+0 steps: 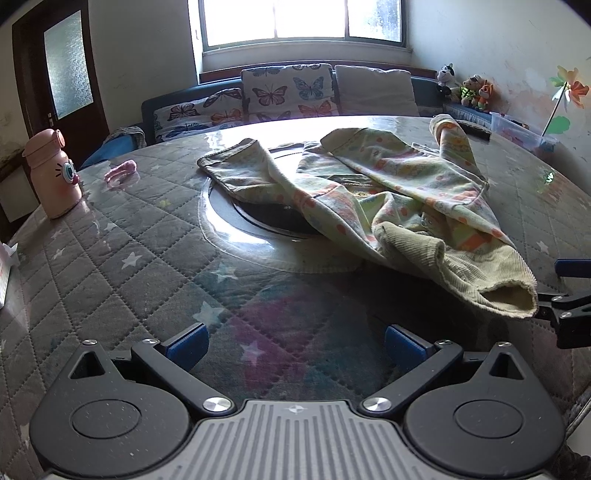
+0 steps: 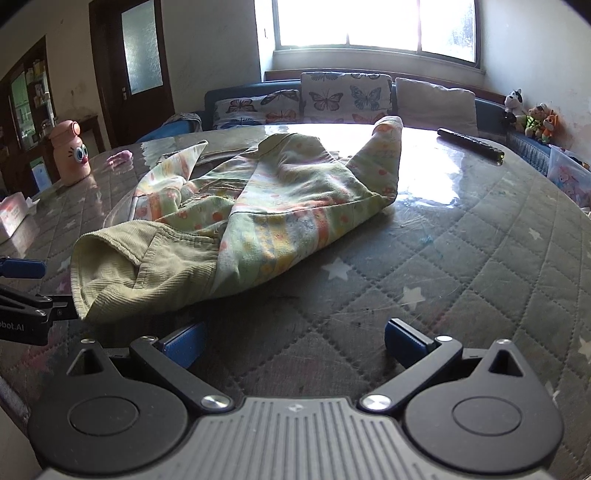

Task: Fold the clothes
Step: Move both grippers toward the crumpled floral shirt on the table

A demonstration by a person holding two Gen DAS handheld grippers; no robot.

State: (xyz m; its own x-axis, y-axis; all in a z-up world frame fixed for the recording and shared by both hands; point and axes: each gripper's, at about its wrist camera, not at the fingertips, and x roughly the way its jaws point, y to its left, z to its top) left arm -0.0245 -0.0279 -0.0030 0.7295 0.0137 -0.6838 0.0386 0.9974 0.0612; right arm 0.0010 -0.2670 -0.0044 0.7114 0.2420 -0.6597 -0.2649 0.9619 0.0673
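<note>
Both the left gripper point(image 1: 293, 343) and right gripper point(image 2: 293, 341) gape wide, holding nothing. The crumpled shirt point(image 1: 369, 195) lies at one o'clock on the table point(image 1: 129, 258). Its bunched ribbed hem point(image 2: 147, 266) risks a two-layer pinch, dragging everything across slick plastic.

Blown-out window point(image 1: 301, 20) backlight, glare on table point(image 1: 258, 129) (fisheye-bent edges), foreground dim.
</note>
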